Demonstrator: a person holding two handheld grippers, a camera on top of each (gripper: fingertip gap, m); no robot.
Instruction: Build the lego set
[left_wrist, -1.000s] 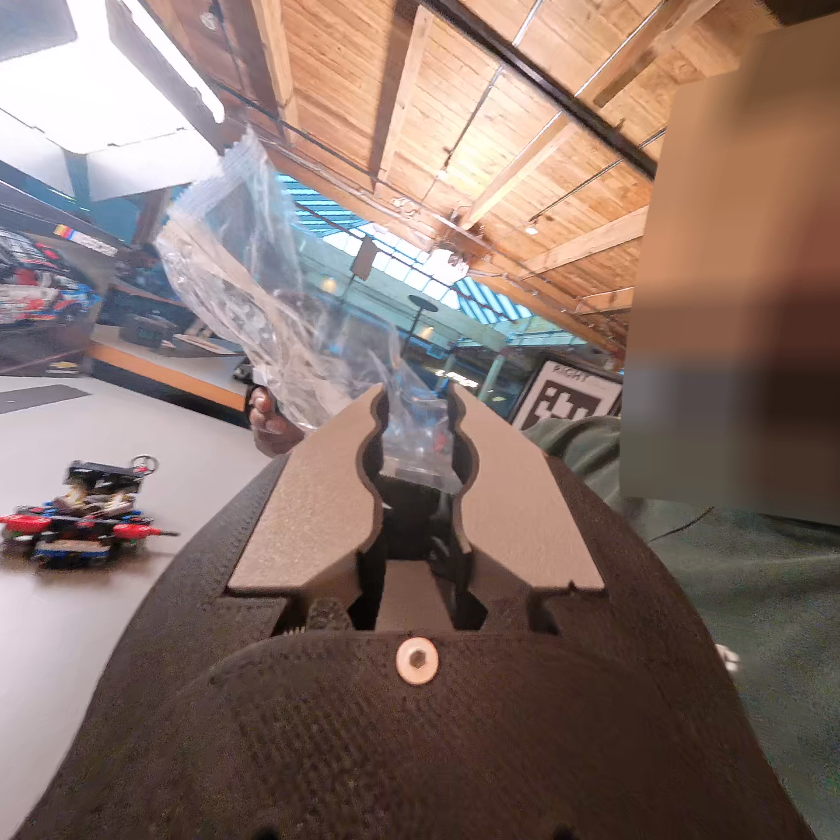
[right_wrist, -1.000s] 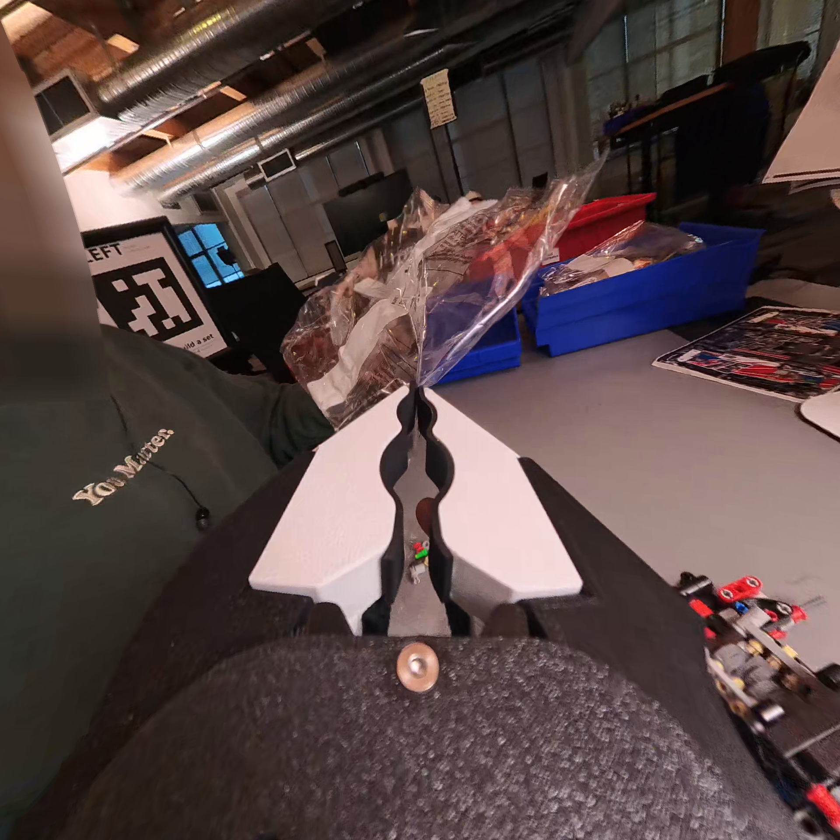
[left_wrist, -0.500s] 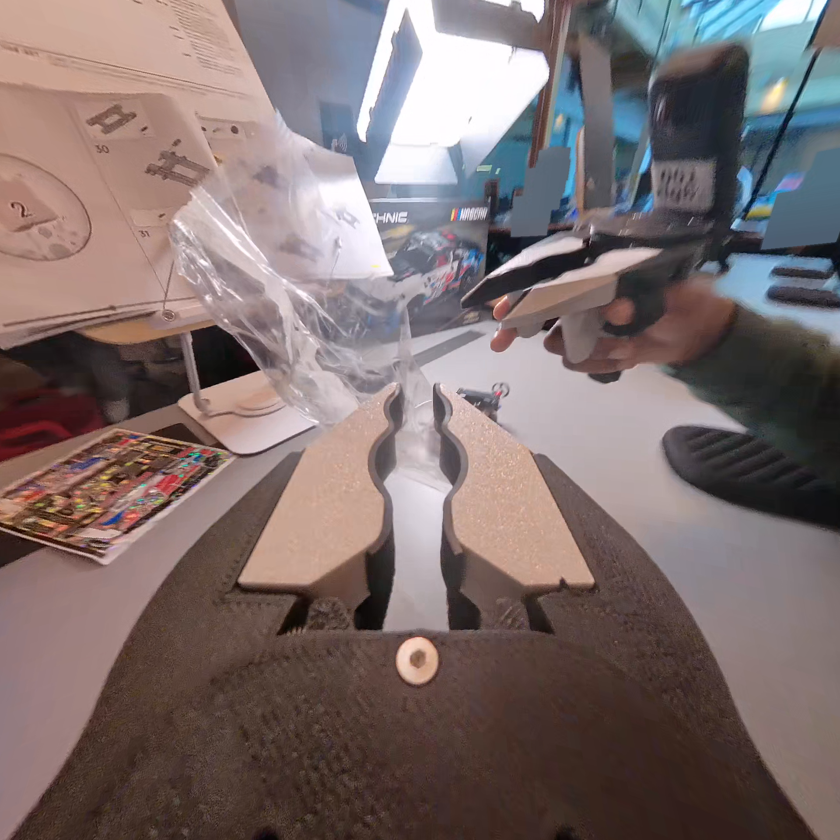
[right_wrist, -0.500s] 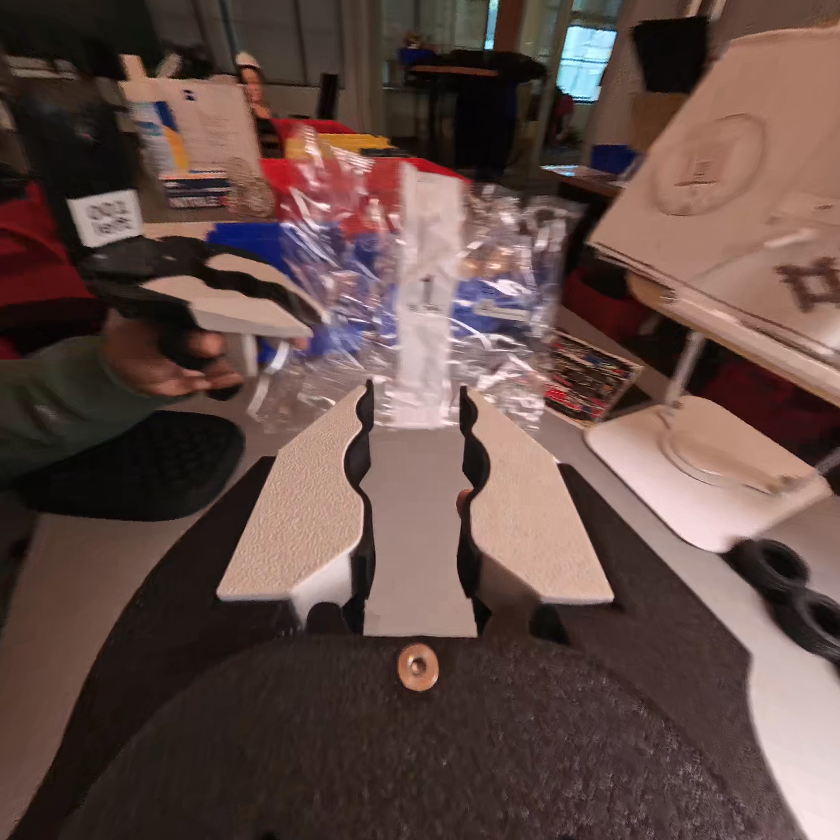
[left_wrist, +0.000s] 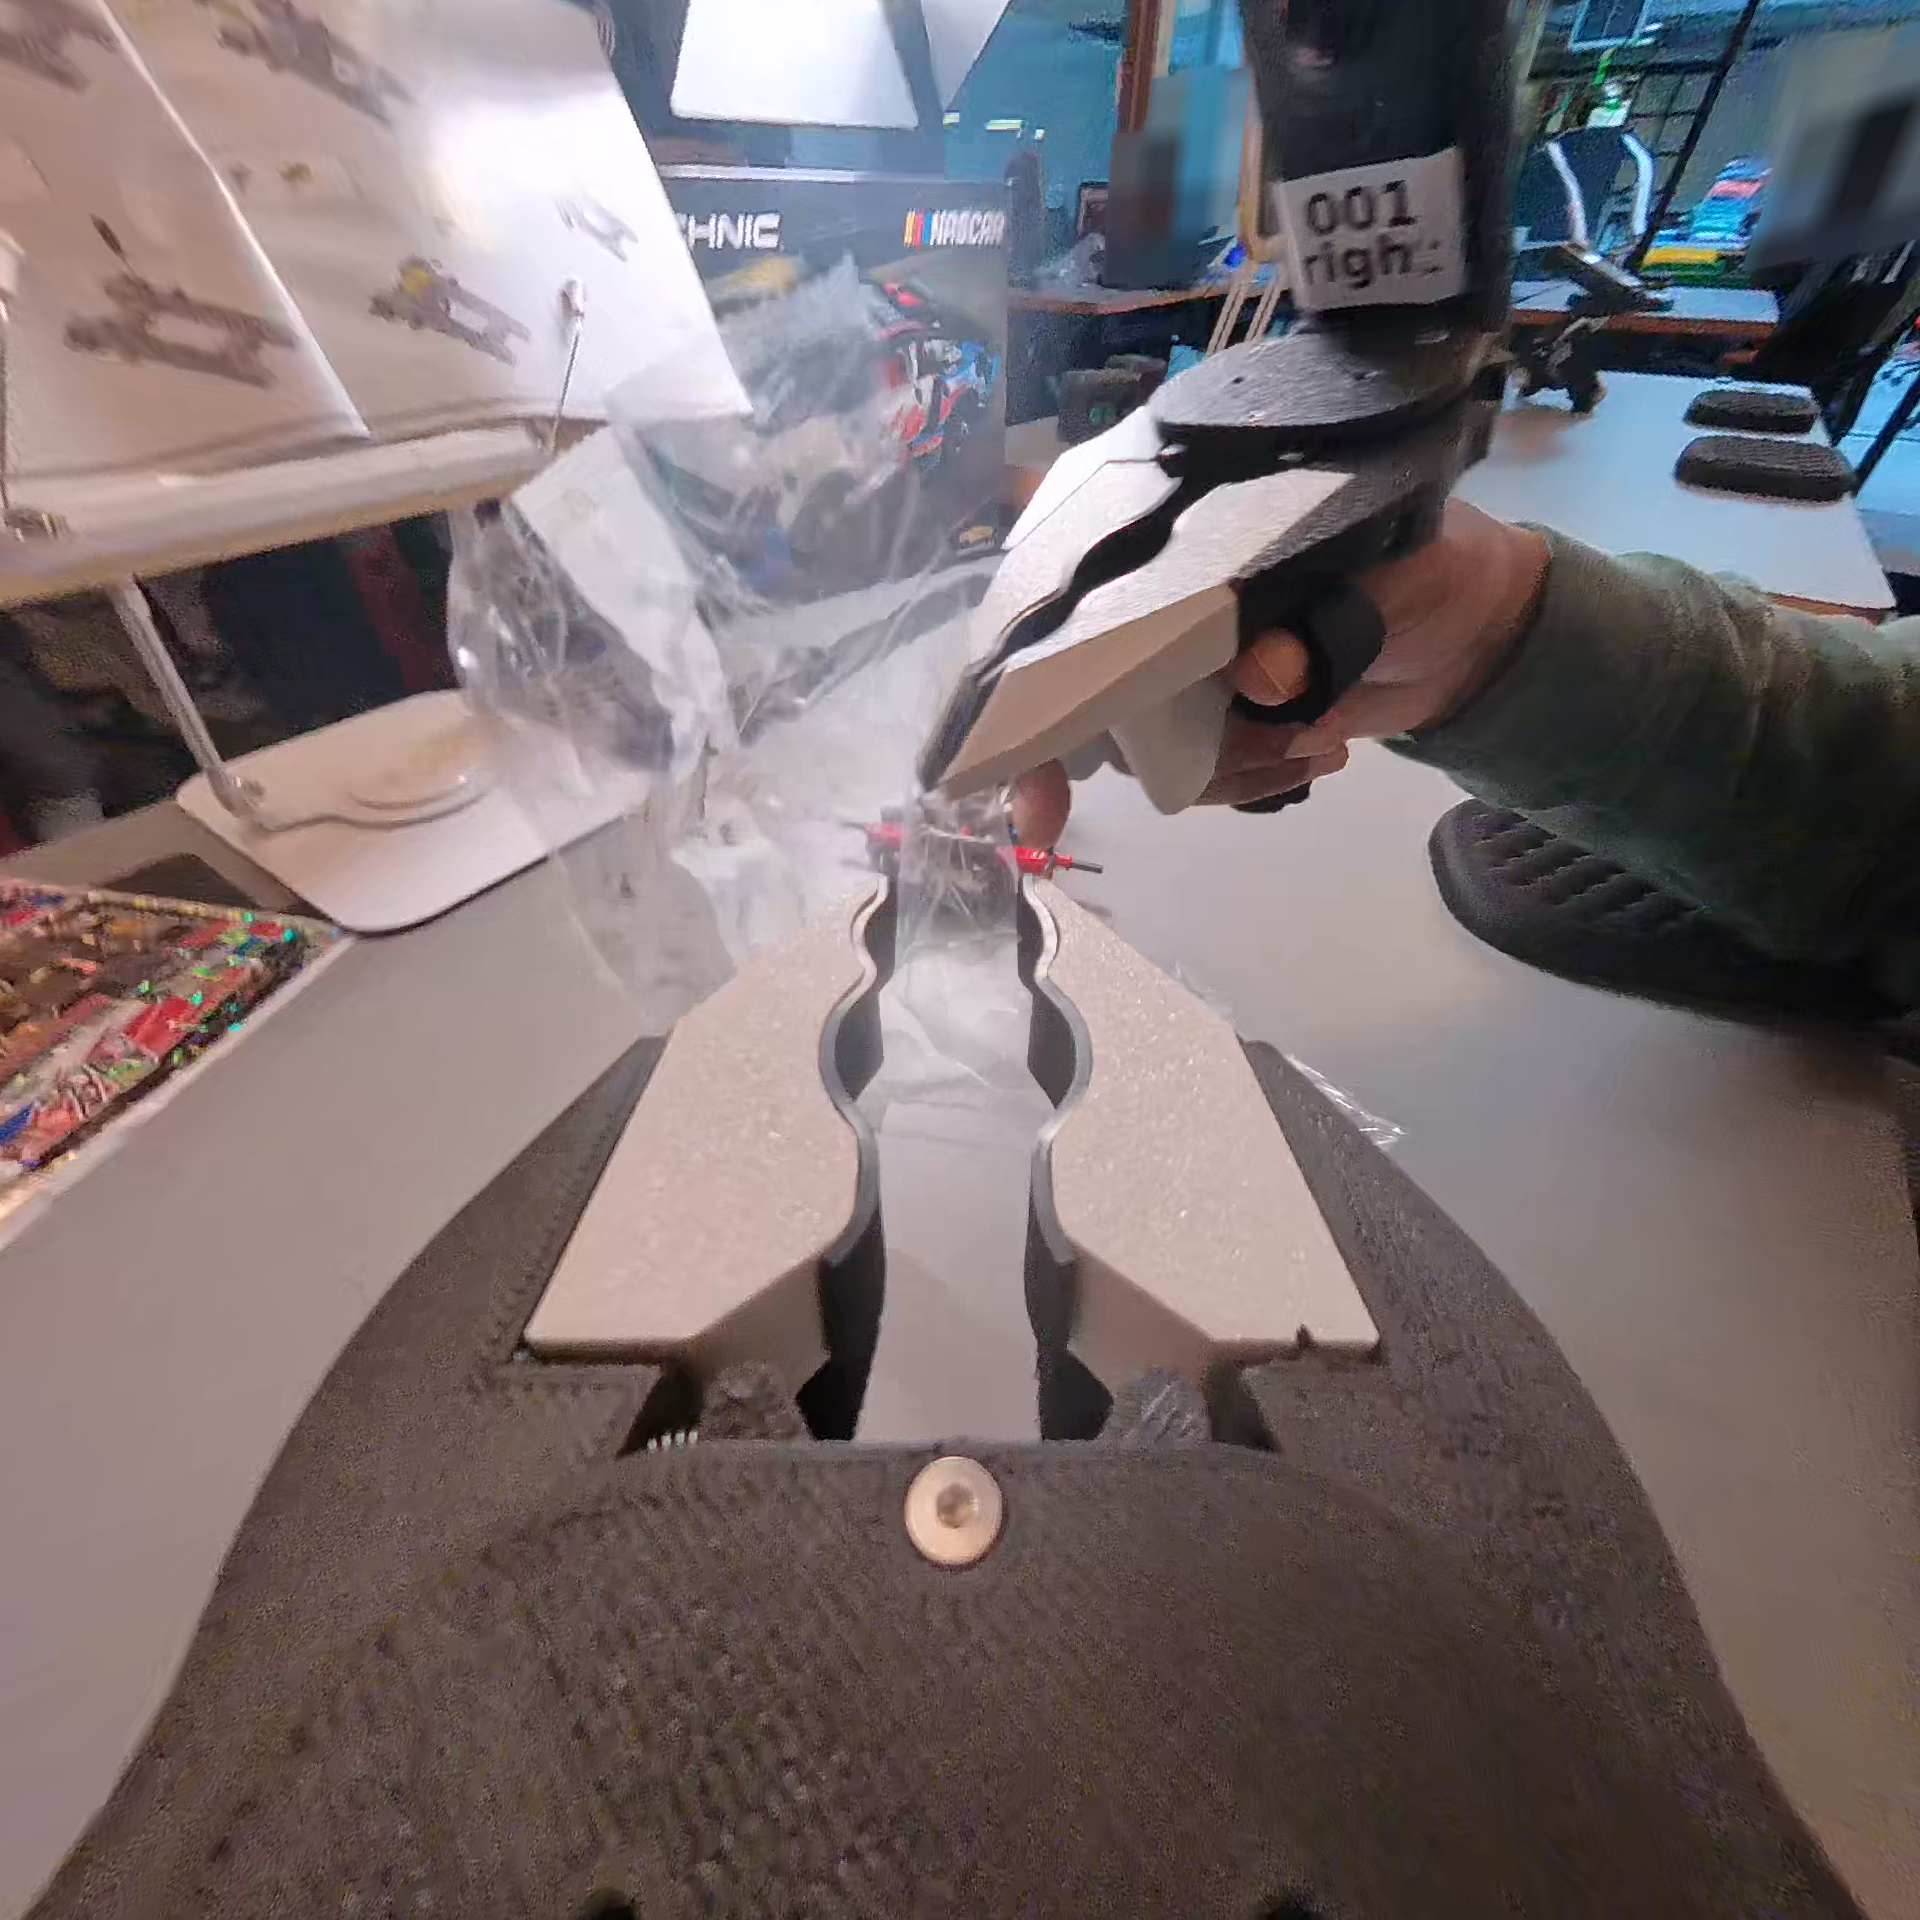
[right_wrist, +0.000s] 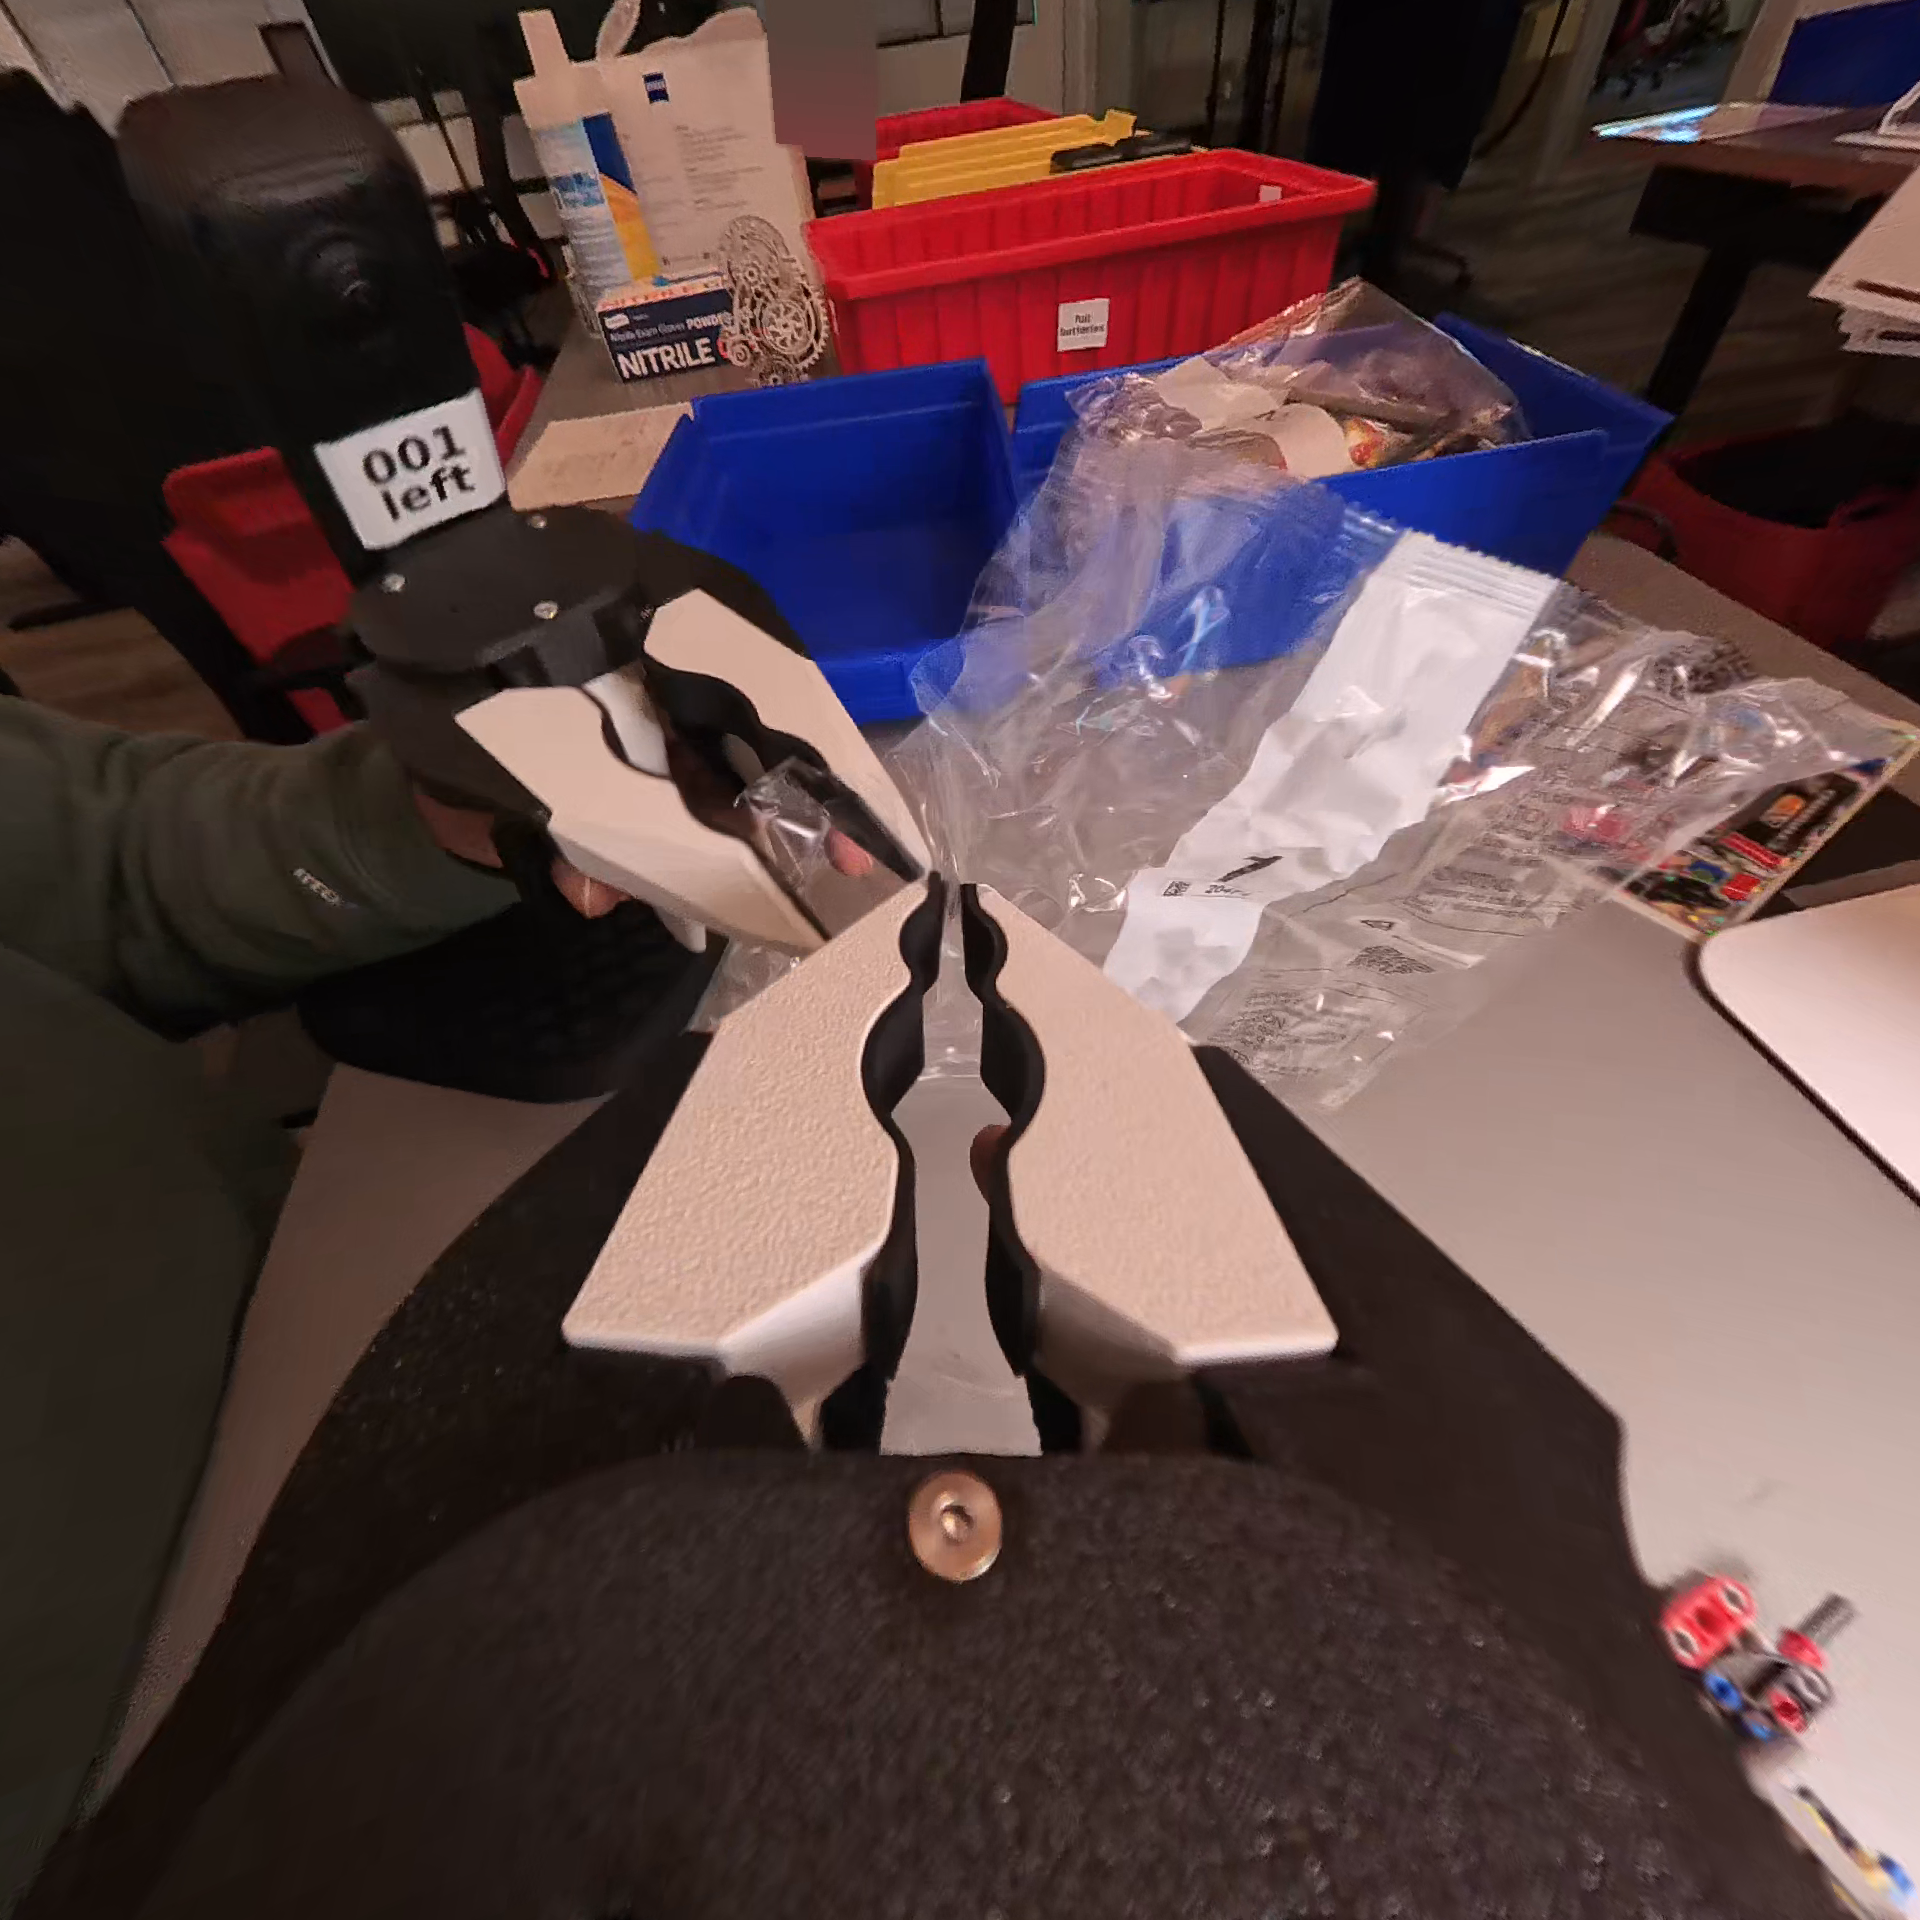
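Observation:
A large clear plastic bag (right_wrist: 1299, 748) with a white strip lies partly on the grey table (right_wrist: 1558, 1195). My right gripper (right_wrist: 948, 896) is shut on the bag's near edge. My left gripper (left_wrist: 948, 899) meets it tip to tip, its fingers a little apart with crumpled bag plastic (left_wrist: 940, 1029) lying between them. In the left wrist view the right gripper (left_wrist: 956, 774) pinches the bag (left_wrist: 675, 623) just above the left fingertips. The small lego car model (left_wrist: 1039, 858) shows through the plastic behind them. It also shows in the right wrist view (right_wrist: 1756, 1673).
An instruction booklet (left_wrist: 312, 208) stands on a white stand (left_wrist: 395, 800) at the left. A shiny sticker sheet (left_wrist: 104, 997) lies near it. Blue bins (right_wrist: 831, 520) and a red bin (right_wrist: 1091, 249) stand at the table's far side. A black pad (left_wrist: 1662, 914) lies under the right forearm. Left and right tips are no more than a few centimetres apart.
Both grippers swung down from pointing up to the table. The right gripper, open half a second ago, has shut on the bag. The left fingers have spread wider.

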